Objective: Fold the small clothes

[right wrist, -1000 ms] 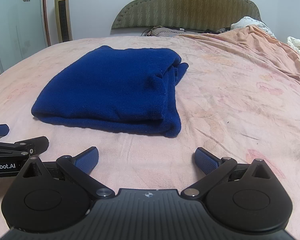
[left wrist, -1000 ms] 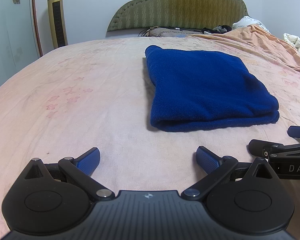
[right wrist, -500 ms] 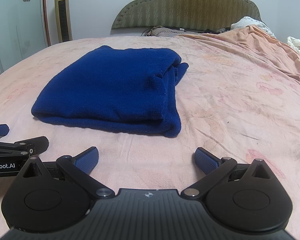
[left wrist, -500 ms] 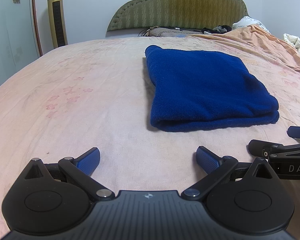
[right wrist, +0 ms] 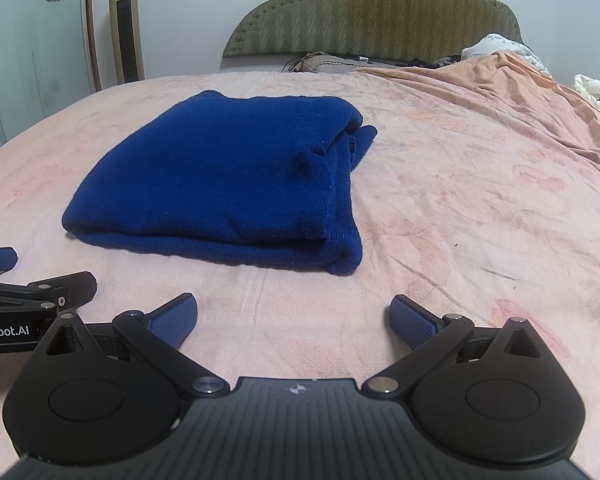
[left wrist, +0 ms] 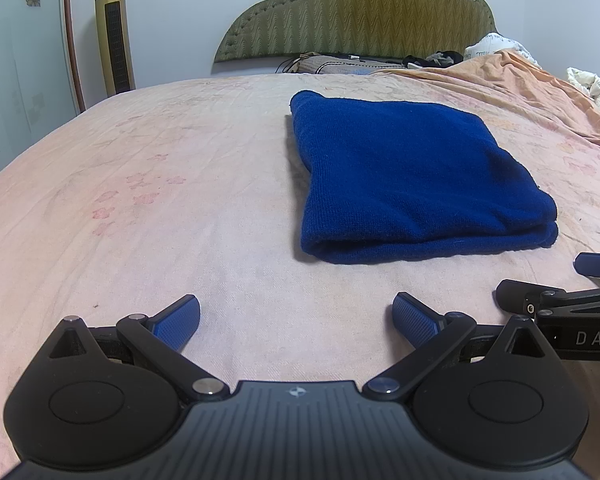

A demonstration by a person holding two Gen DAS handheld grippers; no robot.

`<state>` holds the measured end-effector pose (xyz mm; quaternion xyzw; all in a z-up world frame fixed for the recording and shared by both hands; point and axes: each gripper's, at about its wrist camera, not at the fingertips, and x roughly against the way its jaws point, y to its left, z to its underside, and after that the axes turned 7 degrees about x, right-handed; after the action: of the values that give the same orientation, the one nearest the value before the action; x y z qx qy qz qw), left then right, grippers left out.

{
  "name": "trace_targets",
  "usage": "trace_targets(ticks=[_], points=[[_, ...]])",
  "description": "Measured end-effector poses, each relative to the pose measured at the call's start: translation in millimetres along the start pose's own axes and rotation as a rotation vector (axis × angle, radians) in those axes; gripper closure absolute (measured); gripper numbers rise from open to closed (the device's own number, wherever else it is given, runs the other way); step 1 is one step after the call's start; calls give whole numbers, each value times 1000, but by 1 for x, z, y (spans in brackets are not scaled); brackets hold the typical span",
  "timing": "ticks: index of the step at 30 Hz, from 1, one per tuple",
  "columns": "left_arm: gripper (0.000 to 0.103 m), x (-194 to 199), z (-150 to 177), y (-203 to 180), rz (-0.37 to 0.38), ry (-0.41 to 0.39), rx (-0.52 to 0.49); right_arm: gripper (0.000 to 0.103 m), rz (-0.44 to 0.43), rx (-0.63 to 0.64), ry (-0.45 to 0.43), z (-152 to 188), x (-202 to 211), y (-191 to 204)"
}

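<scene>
A dark blue knitted garment (left wrist: pixel 412 176) lies folded into a thick rectangle on the pink bed sheet (left wrist: pixel 160 200); in the right wrist view the garment (right wrist: pixel 228 180) sits ahead and left, its layered edges facing right. My left gripper (left wrist: pixel 296 314) rests low near the bed's front, open and holding nothing, short of the garment's near fold. My right gripper (right wrist: pixel 294 314) is open too, empty, just in front of the garment's near right corner. Each gripper shows at the edge of the other's view: the right gripper (left wrist: pixel 560 300) and the left gripper (right wrist: pixel 32 292).
A green padded headboard (left wrist: pixel 356 12) stands at the far end with dark cables and clutter (left wrist: pixel 356 62) below it. A bunched orange blanket (right wrist: pixel 520 92) covers the bed's far right. A gold tower fan (left wrist: pixel 114 32) stands by the wall at left.
</scene>
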<state>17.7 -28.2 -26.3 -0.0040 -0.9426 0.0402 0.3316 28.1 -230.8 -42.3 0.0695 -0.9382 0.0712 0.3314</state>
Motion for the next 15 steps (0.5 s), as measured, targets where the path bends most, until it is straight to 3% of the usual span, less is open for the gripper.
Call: trace_targets(ticks=[15], points=[[0, 5, 0, -1, -19, 1, -12, 0, -10, -51, -27, -1, 12, -3]])
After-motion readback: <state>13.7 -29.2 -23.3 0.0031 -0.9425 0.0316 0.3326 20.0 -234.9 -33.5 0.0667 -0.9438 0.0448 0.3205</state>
